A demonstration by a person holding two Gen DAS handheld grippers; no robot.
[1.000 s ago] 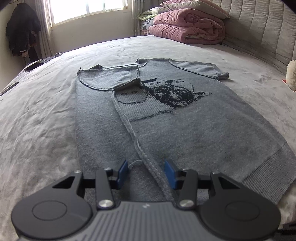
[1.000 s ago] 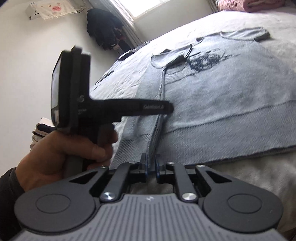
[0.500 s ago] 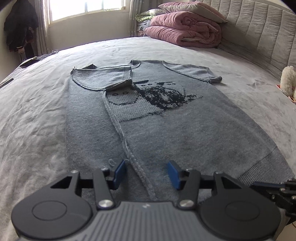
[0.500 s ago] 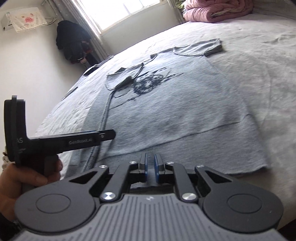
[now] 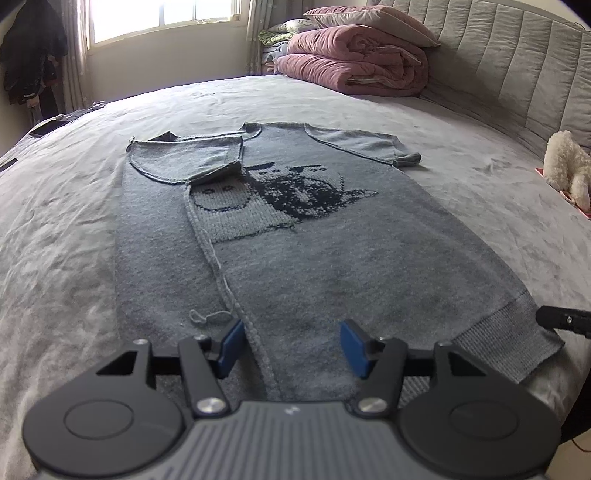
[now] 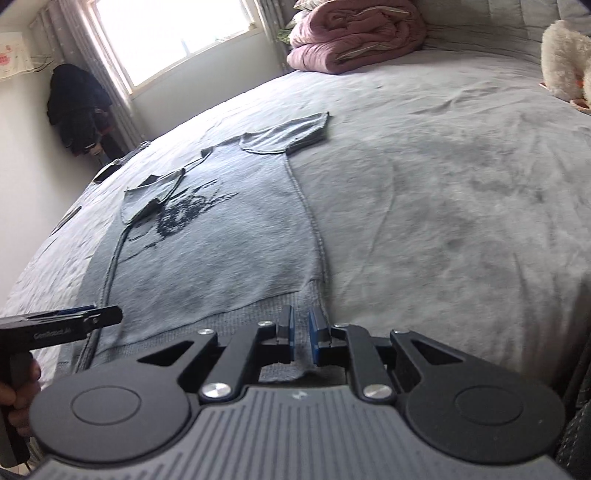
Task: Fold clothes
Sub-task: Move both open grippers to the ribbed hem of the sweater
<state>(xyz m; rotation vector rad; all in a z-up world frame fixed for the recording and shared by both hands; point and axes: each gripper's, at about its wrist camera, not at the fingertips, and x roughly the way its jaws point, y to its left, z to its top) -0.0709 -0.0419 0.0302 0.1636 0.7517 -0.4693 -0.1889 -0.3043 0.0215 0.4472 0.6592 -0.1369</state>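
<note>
Near the bed's [image 5: 74,206] edge, the sweater's [image 5: 332,258] hem corner is pinched by the right gripper [image 6: 300,334]; left gripper [image 5: 291,347] jaws have just been spread, nothing gripped.

Left wrist view: low over the sweater's [image 5: 295,240] hem, facing up the bed [image 5: 55,221] toward the window [image 5: 162,18].
Right wrist view: low at the hem's right corner, angled left.
Shared: sweater, pink quilt [image 6: 351,33], window, plush toy [image 5: 567,170].

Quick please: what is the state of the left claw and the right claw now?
Left claw: open, jaws just opening, over the sweater's folded edge, gripping nothing.
Right claw: nearly shut at the sweater's hem corner; grip cannot be told.
</note>
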